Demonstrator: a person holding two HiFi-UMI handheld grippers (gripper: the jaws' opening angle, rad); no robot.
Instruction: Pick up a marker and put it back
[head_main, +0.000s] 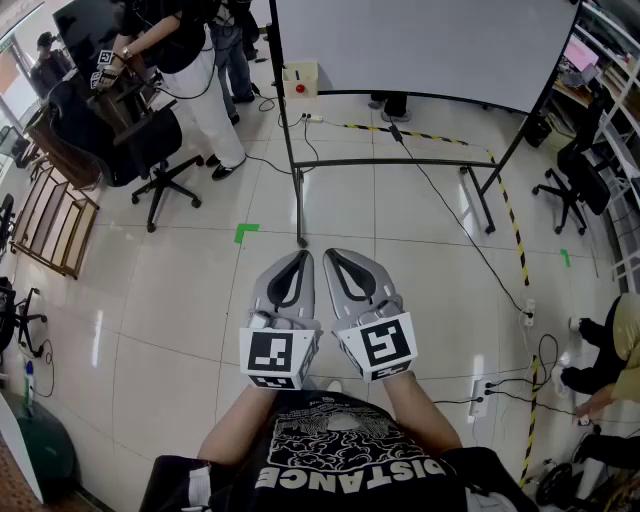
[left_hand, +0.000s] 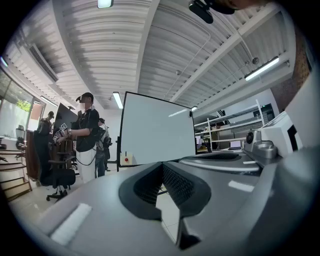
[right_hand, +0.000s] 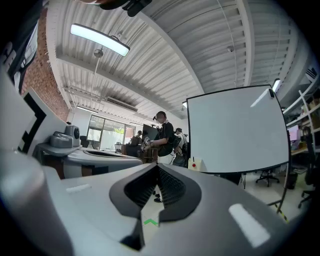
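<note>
Head view, left to right: person (head_main: 190, 60) at a dark chair (head_main: 150, 140), then a whiteboard (head_main: 420, 40) on a black stand. Lower down, over bare floor (head_main: 180, 300): left gripper (head_main: 298, 262), held level, jaws pressed together on nothing. Just beside it, right gripper (head_main: 336, 258), likewise level, shut and empty.

Same reading in the left gripper view: pads meeting at the tip, only floor showing through the loop behind them. In the right gripper view, tips again touching, a green mark (right_hand: 150, 222) on the floor visible through the gap.

No marker in any view; perhaps at the whiteboard, but impossible to tell. Pick-up not yet begun.

Probably light, stiff and smooth-barrelled, so apt to roll or slip. Best pinched across mid-barrel, clear of the cap, with a modest squeeze.
</note>
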